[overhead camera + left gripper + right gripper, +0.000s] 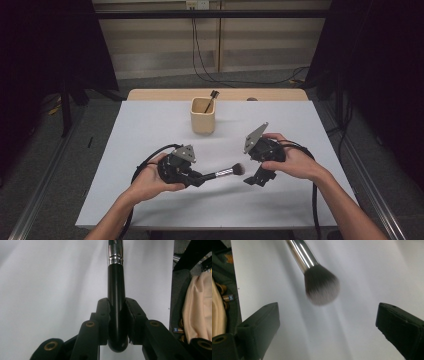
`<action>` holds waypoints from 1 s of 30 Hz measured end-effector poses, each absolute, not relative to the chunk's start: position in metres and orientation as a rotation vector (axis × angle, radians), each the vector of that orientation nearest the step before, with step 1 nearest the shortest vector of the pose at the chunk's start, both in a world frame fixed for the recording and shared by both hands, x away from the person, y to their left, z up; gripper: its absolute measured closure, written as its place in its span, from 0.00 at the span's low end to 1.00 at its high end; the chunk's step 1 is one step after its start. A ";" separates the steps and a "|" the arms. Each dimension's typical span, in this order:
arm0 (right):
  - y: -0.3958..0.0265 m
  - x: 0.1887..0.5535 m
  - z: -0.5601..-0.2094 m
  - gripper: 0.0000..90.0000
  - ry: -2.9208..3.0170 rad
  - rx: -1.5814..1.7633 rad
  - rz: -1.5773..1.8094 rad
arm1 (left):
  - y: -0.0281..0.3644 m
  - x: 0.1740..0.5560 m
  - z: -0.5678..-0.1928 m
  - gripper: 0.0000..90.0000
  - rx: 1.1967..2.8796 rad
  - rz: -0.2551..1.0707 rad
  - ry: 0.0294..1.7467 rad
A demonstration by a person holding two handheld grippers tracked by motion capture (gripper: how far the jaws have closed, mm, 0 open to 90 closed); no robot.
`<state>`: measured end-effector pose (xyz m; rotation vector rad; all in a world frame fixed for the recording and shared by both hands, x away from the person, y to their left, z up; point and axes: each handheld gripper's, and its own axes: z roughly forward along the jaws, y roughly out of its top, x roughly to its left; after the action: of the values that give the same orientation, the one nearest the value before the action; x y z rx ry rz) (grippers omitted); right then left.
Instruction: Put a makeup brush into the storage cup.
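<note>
My left gripper (197,177) is shut on the black handle of a makeup brush (225,172), which sticks out level to the right above the white table. In the left gripper view both pads clamp the handle (116,305) near its rounded end, below the silver ferrule. My right gripper (257,179) stands open just right of the brush's dark bristle head. In the right gripper view the bristle head (322,287) hovers ahead of the wide-apart jaws without touching them. A second dark brush (211,99) stands in the beige cup (203,122).
The beige cup stands at the middle back of the white table (150,130). Black cables trail from both grippers toward the near edge. Dark curtains flank the table, and a wooden strip (150,94) runs along its far edge.
</note>
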<state>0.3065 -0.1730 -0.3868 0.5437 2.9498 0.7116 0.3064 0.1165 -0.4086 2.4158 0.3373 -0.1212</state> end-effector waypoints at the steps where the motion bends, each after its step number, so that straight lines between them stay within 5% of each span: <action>1: -0.176 0.306 -0.388 0.05 2.953 0.544 0.722 | 0.119 0.307 -0.410 0.83 2.408 -0.121 0.349; 17: -0.189 0.296 -0.411 0.06 2.942 0.662 0.738 | 0.156 0.309 -0.421 0.83 2.275 -0.124 0.491; 30: -0.195 0.290 -0.412 0.05 2.716 0.694 1.165 | 0.166 0.305 -0.414 0.83 2.093 -0.146 0.493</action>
<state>0.2901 -0.1950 -0.4123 0.6943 2.7164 1.1652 0.3047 0.1661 -0.4139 2.0927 0.4926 -0.1459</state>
